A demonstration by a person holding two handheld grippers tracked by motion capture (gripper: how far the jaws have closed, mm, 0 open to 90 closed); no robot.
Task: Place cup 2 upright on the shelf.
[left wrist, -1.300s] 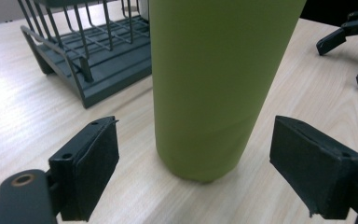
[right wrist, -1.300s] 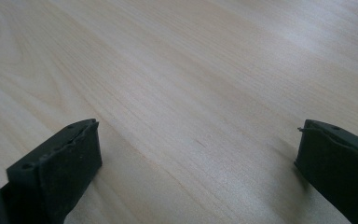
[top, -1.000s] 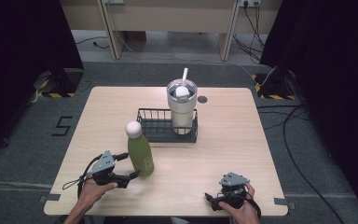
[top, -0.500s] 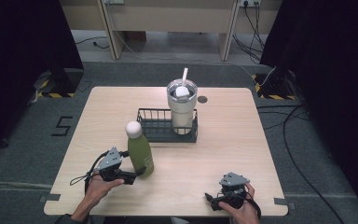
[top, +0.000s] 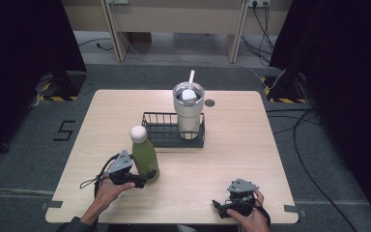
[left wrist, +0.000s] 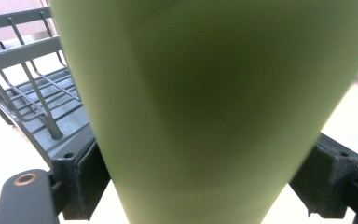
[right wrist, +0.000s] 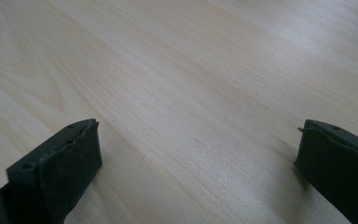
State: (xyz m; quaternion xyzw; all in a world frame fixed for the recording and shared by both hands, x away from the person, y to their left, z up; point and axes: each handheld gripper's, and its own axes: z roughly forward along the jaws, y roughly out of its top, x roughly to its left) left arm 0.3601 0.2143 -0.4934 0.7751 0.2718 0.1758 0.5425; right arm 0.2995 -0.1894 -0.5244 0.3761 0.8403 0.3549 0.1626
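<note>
A green bottle (top: 145, 158) with a white cap stands upright on the wooden table (top: 251, 145), in front of a black wire basket (top: 163, 131). My left gripper (top: 142, 181) reaches it from the left at its lower body. In the left gripper view the green bottle (left wrist: 205, 93) sits between the two jaws, and both pads (left wrist: 81, 182) press its sides, so my left gripper (left wrist: 205, 179) is shut on it. My right gripper (top: 221, 206) rests low at the table's front right. In the right gripper view my right gripper (right wrist: 198, 163) stands open over bare wood.
A steel tumbler (top: 188, 112) with a clear lid and white straw stands in the right end of the basket (left wrist: 32, 93). A small dark round hole (top: 209, 103) marks the table behind it. Cables and dark curtains surround the table.
My left gripper has slid right toward the green bottle, and its jaws now hold the bottle's lower body. The bottle, the basket and my right gripper have stayed in place.
</note>
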